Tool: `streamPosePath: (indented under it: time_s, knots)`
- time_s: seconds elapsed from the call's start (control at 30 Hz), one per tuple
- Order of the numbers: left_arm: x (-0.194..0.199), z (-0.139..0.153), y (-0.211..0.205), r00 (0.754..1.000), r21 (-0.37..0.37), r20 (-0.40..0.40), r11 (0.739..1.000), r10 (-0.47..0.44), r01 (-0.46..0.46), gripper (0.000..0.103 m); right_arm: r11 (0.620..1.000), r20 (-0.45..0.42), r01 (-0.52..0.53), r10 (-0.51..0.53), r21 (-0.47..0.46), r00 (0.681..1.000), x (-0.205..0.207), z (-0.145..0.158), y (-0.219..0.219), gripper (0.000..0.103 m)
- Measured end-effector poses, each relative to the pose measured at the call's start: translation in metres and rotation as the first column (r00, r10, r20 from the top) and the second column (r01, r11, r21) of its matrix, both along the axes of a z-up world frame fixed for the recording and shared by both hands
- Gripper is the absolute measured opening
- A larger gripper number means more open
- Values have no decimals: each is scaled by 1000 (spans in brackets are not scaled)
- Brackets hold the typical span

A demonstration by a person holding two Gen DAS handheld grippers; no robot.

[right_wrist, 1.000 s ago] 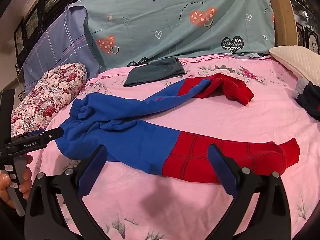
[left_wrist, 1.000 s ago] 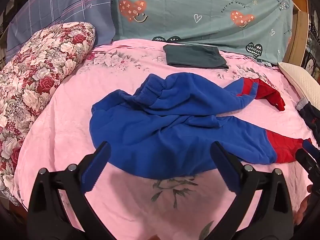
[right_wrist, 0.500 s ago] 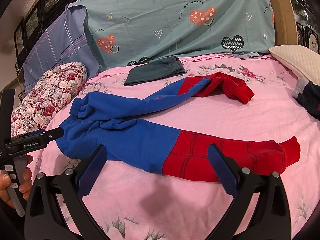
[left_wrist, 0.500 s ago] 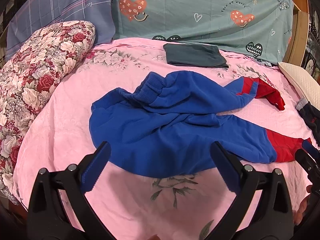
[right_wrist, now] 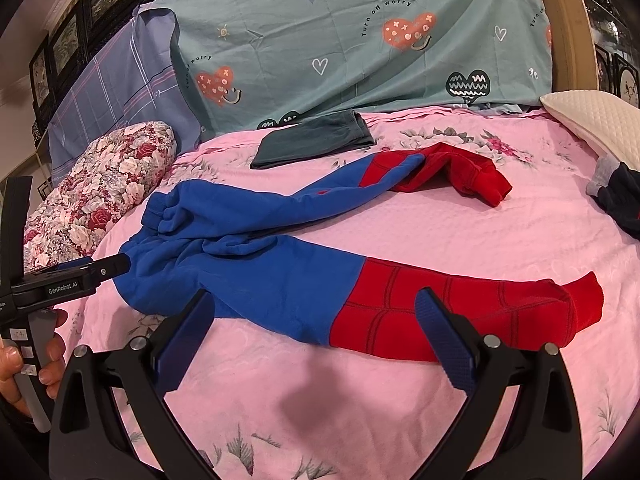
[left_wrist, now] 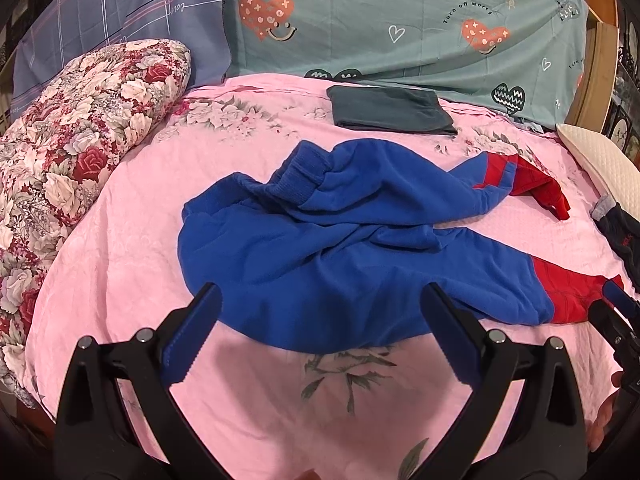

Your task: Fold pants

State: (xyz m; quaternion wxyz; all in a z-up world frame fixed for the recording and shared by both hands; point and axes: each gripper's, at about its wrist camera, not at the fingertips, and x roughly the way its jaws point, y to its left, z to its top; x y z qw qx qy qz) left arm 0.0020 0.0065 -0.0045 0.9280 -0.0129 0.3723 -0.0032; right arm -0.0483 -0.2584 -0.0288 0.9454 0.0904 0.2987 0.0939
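Observation:
Blue pants with red lower legs [left_wrist: 344,256] [right_wrist: 280,272] lie rumpled on the pink bed sheet [left_wrist: 132,216] [right_wrist: 460,236], waistband bunched at the left, both legs spread toward the right. My left gripper [left_wrist: 320,322] hovers open just in front of the blue seat area, nothing between its fingers. My right gripper [right_wrist: 312,320] is open too, low over the near leg where blue meets red. The left gripper's body [right_wrist: 68,280], held by a hand, shows at the left edge of the right wrist view.
A folded dark green garment [left_wrist: 390,110] [right_wrist: 316,138] lies at the back by the teal pillowcase [left_wrist: 400,28]. A floral pillow [left_wrist: 80,128] sits left, a cream pillow [right_wrist: 592,124] and dark clothing [right_wrist: 624,200] right. A wooden headboard [right_wrist: 564,28] rises at the far right.
Both grippers have stayed almost still and open; the views shifted only slightly. The pants lie as before.

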Motion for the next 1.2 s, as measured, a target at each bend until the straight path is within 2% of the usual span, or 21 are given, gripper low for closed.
streamPosePath:
  time_s: [1.2]
  knots:
    - [3, -6, -1, 1000, -2, -20, 1000, -8, 8, 101, 1000, -18, -11, 11, -1, 1000, 1, -1, 5, 100]
